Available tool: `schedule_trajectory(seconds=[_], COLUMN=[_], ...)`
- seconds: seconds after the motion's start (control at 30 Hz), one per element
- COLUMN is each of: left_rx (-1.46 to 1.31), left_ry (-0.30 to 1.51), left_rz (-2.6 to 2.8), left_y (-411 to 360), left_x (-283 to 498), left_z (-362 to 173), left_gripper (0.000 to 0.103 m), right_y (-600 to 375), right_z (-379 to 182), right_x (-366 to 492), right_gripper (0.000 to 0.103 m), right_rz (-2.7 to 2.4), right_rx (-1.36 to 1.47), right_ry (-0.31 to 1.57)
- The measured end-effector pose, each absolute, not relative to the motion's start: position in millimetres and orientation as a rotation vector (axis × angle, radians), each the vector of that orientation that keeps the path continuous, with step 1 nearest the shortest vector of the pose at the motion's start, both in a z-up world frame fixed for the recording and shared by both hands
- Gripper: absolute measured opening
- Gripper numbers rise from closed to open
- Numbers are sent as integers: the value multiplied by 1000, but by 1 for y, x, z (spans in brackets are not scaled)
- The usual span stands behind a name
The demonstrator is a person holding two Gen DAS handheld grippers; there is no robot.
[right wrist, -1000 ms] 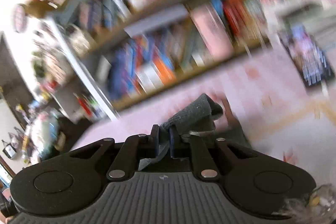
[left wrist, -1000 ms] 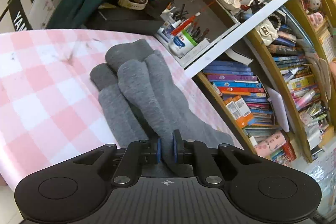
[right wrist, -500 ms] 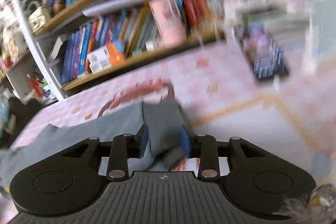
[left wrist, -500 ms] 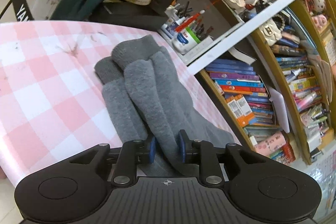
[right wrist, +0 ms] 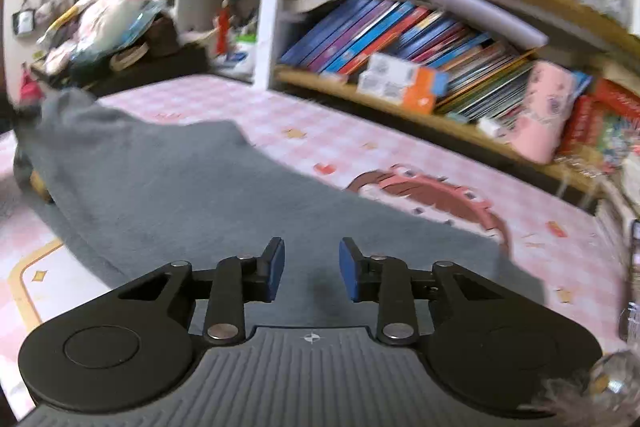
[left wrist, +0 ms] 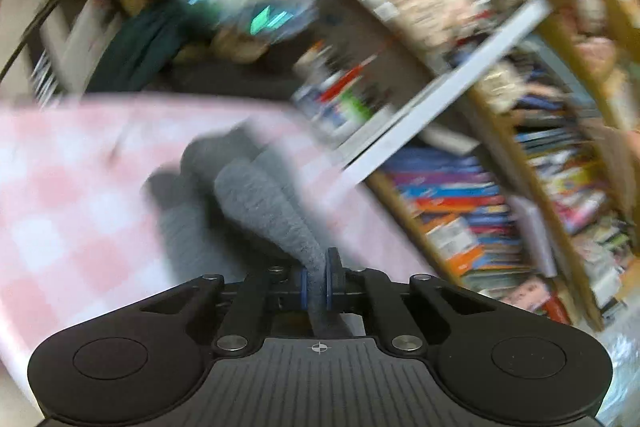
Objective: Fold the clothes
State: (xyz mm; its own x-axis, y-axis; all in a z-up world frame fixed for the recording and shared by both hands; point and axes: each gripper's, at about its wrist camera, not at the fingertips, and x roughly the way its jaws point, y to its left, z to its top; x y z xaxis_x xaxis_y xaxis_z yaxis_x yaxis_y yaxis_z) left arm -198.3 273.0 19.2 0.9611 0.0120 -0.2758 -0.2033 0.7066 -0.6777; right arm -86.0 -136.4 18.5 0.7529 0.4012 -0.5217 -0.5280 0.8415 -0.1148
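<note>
The left gripper (left wrist: 316, 285) pinched the grey garment (left wrist: 264, 203), which ran lengthwise ahead; the right gripper (right wrist: 311, 269), fingers spread but closing, hovered above it.

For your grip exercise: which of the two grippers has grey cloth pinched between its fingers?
The left gripper: it pinches the grey garment. The right gripper gapes, closing, above cloth.

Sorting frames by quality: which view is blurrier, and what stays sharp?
Left wrist view: heavily smeared shelves and checked tablecloth; only the left gripper and pinched grey garment stay crisp. Right wrist view: mild blur, books readable, right gripper sharp; fisheye bends the shelves.
</note>
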Motion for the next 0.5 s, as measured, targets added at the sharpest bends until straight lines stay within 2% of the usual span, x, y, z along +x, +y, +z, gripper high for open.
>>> schedule_trajectory(seconds=[0.1,0.2,0.3,0.37,0.5], left_rx=[-699,-730,-768,-790,-767], left_ry=[362,494,481,465,413], left_rz=[160,203,222,235,318], left_y=[275,286,289,291,291], left_x=[-204,-203,-212,-218,-233], left_z=[20,-1,-2,-2,5], left_gripper=[7,14,20,37,53], right_y=[-133,-139,-144,-146,-149], right_z=[10,0,-1,-2,-4], right_x=[-84,-80,-80,-80,-81], right_gripper=[27,27,28,28,29], right_rz=[540,553,566,572,582], right_rx=[-286,-267,-247,-241,-228], right_ry=[554,589,591,592,581])
